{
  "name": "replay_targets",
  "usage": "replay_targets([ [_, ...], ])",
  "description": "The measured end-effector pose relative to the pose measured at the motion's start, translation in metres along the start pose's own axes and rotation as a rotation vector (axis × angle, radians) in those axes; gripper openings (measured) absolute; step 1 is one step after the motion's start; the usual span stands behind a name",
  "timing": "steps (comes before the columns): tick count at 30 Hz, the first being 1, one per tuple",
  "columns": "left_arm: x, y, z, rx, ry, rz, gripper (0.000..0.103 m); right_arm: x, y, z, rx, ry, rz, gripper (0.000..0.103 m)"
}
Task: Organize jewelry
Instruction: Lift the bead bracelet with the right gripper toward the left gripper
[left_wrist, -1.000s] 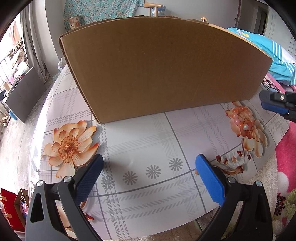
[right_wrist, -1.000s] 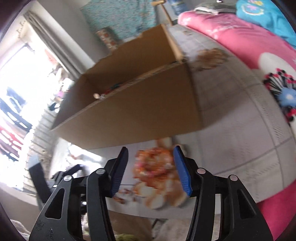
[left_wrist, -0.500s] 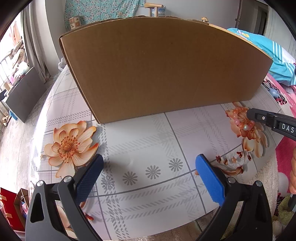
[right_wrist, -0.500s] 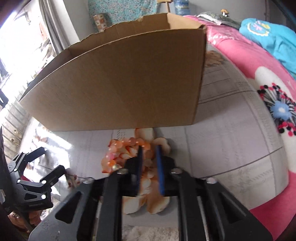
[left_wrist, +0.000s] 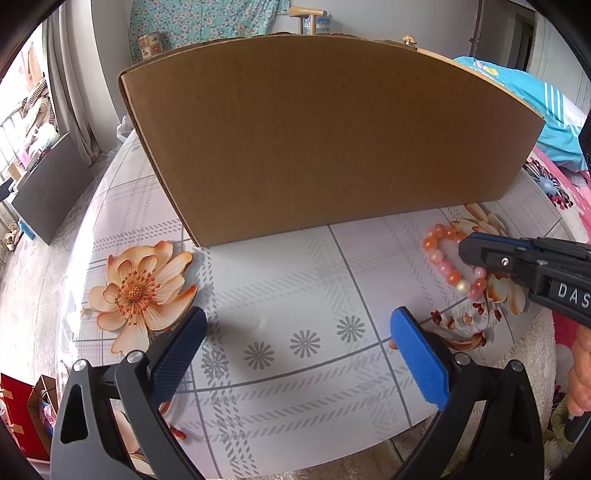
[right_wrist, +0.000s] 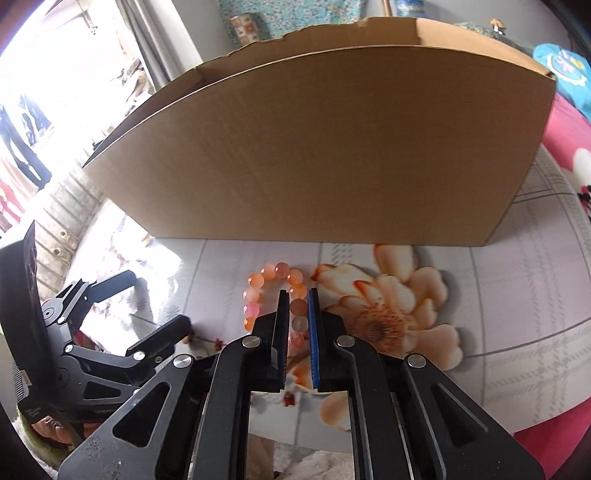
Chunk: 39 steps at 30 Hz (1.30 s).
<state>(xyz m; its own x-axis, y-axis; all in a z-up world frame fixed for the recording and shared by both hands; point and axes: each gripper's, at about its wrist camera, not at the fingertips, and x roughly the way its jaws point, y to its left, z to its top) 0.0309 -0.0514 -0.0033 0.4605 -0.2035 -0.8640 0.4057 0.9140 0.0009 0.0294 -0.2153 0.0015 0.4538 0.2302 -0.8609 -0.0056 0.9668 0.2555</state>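
1. Orange and pink beaded bracelet (right_wrist: 275, 295) lies on the floral table (right_wrist: 517, 295), near the cardboard box (right_wrist: 314, 147).
2. Right gripper (right_wrist: 297, 306) pinches its right-hand strand of beads.
3. Left gripper (left_wrist: 299, 328) hovers spread wide over bare table, well left of the bracelet.

wall (left_wrist: 388, 18): grey — window (left_wrist: 22, 99): bright, left | bedding (right_wrist: 565, 122): pink

**Table with box and bracelet**

The round table (left_wrist: 280, 280) wears a glossy grey-checked cloth printed with orange flowers. A cardboard box (left_wrist: 325, 140) stands across its middle. A beaded bracelet (right_wrist: 280, 295) lies near the box's front wall, probably flat on the cloth.
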Motion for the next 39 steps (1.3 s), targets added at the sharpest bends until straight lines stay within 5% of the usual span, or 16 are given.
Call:
replay_targets([
  [13, 0.0, 0.0, 0.0, -0.001, 0.001, 0.0, 0.098, 0.026, 0.037, -0.005, -0.007, 0.015, 0.026, 0.008],
  [21, 0.0, 0.0, 0.0, -0.002, 0.001, 0.001, 0.098, 0.001, -0.002, 0.004, 0.001, 0.013, 0.029, 0.008],
  [39, 0.0, 0.001, 0.0, -0.004, -0.003, 0.004, 0.098, 0.003, -0.014, 0.006, 0.02, 0.009, 0.018, 0.009],
])
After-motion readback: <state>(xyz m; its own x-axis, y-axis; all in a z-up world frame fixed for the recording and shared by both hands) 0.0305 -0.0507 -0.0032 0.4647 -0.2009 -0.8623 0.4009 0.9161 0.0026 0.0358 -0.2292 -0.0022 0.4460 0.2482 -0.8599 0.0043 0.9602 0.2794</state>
